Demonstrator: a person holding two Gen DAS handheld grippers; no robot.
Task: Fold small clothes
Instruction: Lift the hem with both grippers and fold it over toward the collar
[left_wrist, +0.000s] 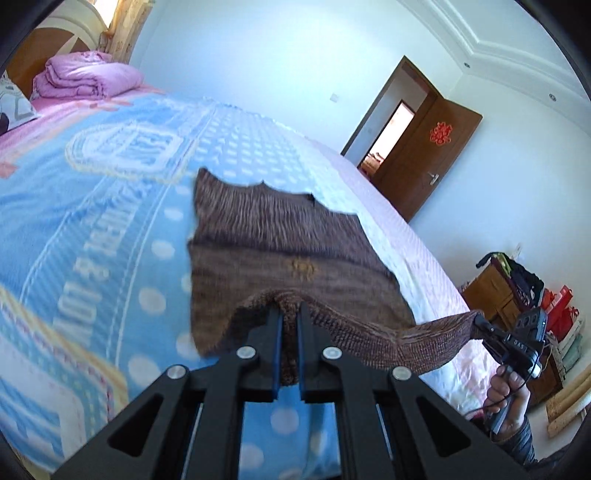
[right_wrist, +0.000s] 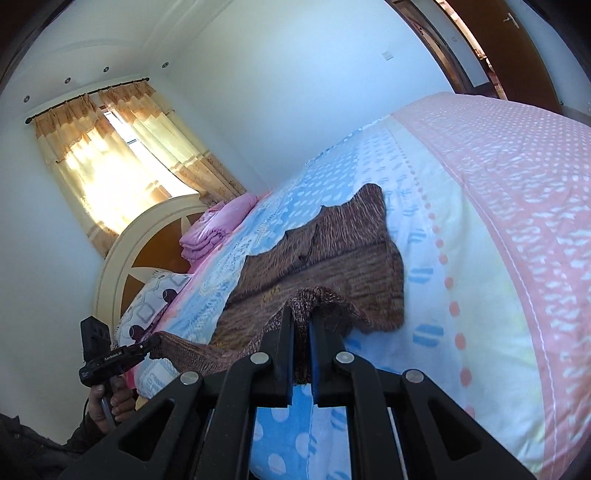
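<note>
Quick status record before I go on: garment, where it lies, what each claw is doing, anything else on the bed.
garment: brown knit sweater
surface: blue dotted bedspread, far part of the sweater resting on it
left claw: shut on the near edge
right claw: shut on the near edge
near edge: lifted, stretched between both claws
also on bed: folded pink quilt, by the headboard

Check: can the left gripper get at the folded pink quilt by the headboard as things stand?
Probably not. The left gripper is shut on the brown knit garment, as is the right gripper, and the pink quilt lies at the bed's far end, apart from both. It would have to release first.
</note>
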